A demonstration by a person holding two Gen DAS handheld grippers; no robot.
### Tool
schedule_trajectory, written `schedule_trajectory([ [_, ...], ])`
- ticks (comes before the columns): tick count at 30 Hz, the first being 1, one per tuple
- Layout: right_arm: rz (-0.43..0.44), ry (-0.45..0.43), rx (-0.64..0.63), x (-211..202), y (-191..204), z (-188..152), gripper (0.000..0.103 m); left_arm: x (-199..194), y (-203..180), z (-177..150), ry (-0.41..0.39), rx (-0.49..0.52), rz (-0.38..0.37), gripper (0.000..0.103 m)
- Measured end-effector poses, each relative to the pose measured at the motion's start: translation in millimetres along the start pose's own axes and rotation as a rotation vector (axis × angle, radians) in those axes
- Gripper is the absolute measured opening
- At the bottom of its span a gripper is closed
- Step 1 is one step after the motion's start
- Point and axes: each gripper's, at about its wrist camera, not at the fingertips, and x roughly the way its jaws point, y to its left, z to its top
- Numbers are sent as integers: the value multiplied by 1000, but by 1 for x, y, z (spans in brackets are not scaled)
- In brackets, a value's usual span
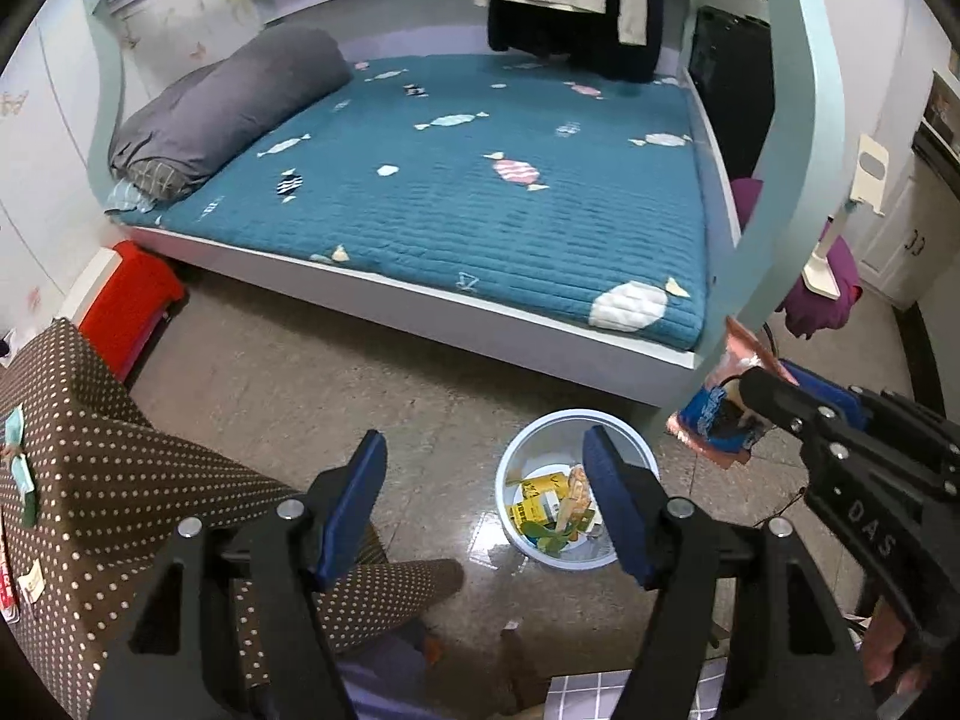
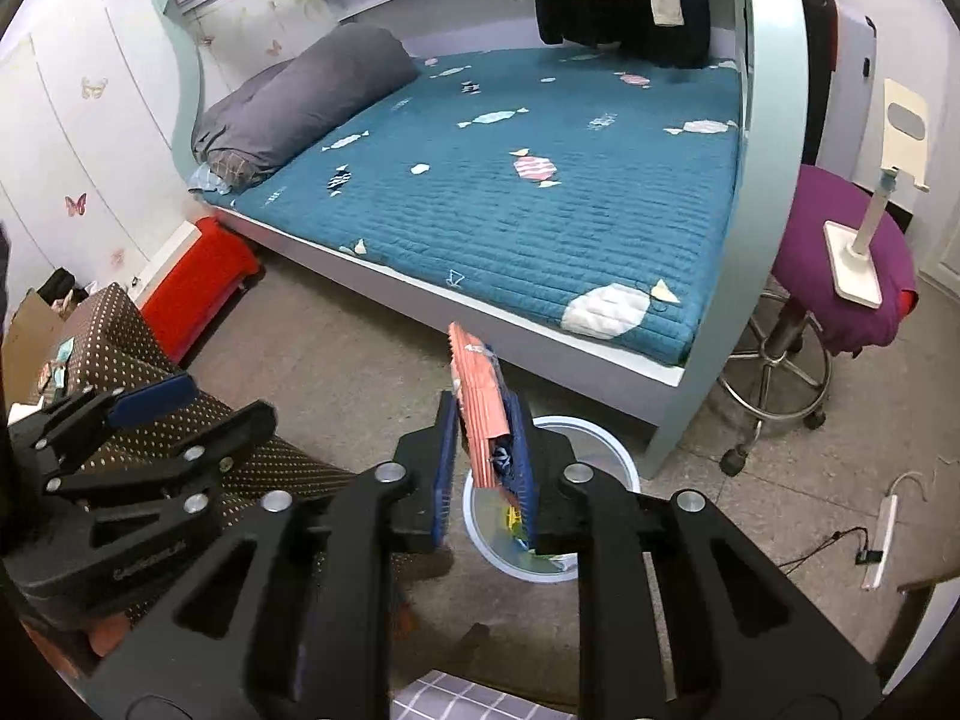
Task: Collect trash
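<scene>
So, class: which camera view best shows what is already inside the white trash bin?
The left wrist view: the trash bin lies open between the left gripper fingers, with yellow packaging visible inside. In the right wrist view, the right gripper and its pink wrapper cover most of it.

I see the bin (image 1: 577, 489) on the floor just before the bed's (image 1: 456, 204) near corner, wrappers (image 1: 555, 507) lying inside it. The pillow (image 1: 228, 108) rests on the bed's far left side. A stool (image 2: 840, 258) stands right of the bed — a stand (image 2: 864, 240) on it — a box (image 2: 198, 276) at its left.
</scene>
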Motion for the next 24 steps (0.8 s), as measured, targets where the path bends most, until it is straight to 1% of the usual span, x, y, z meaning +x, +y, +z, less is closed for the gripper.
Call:
schedule_trajectory([
  [2,-23,-22,15,-2,-2,0,66,-3,5,-1,-4,-5,1,67],
  [6,-13,-5,8,-4,0,-1,65,-8,9,-3,-20,-12,-10,67],
  [15,-19,-15,-23,-15,12,-3,65,-19,10,-7,-40,-14,-17,67],
  [19,-12,-24,-37,-21,21,-2,65,-30,17,-9,-63,-19,-10,67],
  [24,11,-42,-69,-27,41,1,65,-50,33,-12,-91,-48,-2,67],
])
